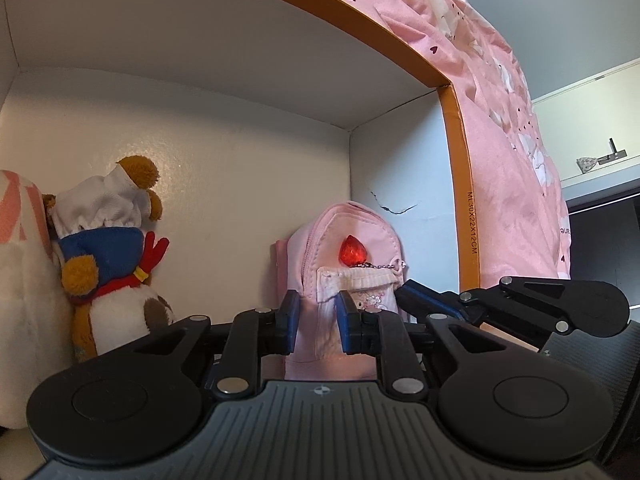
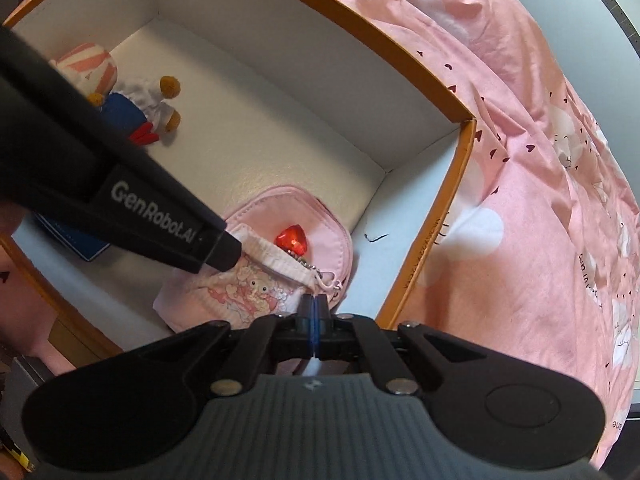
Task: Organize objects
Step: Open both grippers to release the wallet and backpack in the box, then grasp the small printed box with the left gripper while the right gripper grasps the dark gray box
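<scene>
A small pink backpack [image 1: 340, 236] with a red heart charm [image 1: 352, 251] lies inside an orange-rimmed white box [image 1: 460, 184], near its right wall. It also shows in the right wrist view [image 2: 280, 216] with the charm [image 2: 292, 240]. My left gripper [image 1: 318, 316] is part open, its fingers on either side of the backpack's white pocket flap [image 1: 352, 282]. My right gripper [image 2: 315, 308] is shut on the backpack's lower edge near the zip pull. The left gripper's body [image 2: 120, 184] crosses the right wrist view.
A brown and white plush dog [image 1: 112, 256] in a blue top and a pink-striped plush [image 1: 20, 248] lie at the box's left end. A blue booklet [image 2: 76, 242] lies in the box. Pink bedding [image 2: 540, 200] surrounds the box. A white shelf [image 1: 600, 168] stands behind.
</scene>
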A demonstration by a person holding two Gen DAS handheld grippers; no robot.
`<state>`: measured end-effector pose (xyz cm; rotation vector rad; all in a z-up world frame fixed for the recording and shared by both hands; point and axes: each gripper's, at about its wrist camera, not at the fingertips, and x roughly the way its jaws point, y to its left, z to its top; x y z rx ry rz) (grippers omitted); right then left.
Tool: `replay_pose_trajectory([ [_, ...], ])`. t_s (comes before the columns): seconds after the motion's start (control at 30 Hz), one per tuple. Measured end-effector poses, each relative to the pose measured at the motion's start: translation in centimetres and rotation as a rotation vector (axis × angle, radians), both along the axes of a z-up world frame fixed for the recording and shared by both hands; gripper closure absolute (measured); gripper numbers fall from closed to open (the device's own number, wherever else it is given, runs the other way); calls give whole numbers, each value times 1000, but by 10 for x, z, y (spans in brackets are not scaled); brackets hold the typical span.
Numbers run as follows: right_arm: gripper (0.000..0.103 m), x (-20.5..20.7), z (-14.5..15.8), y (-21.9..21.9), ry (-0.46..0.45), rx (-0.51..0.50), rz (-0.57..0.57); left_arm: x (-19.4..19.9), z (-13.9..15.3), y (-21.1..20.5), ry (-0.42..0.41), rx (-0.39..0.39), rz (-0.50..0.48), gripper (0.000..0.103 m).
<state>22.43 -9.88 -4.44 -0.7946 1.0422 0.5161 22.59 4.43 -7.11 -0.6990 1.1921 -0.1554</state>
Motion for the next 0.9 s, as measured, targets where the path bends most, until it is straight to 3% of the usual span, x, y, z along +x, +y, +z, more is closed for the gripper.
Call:
replay_pose_trajectory([
  [0.13, 102, -8, 20, -10, -22, 83, -30, -2, 1, 4, -8, -11, 12, 81],
  [0.3, 101, -29, 53, -28, -47, 232, -99, -10, 24, 1, -80, 32, -7, 81],
  [0.43, 99, -53, 72, -45, -46, 367, -175, -28, 55, -3, -146, 82, -73, 81],
  [0.57, 90, -80, 80, -59, -38, 496, -242, -61, 86, -8, -199, 132, -169, 80],
  [0.7, 83, -103, 69, -63, 41, 574, -300, -94, 92, -4, -151, 164, -202, 76],
  [0.9, 74, -139, 41, -61, 190, 651, -399, -141, 54, 20, 49, 156, -149, 64],
])
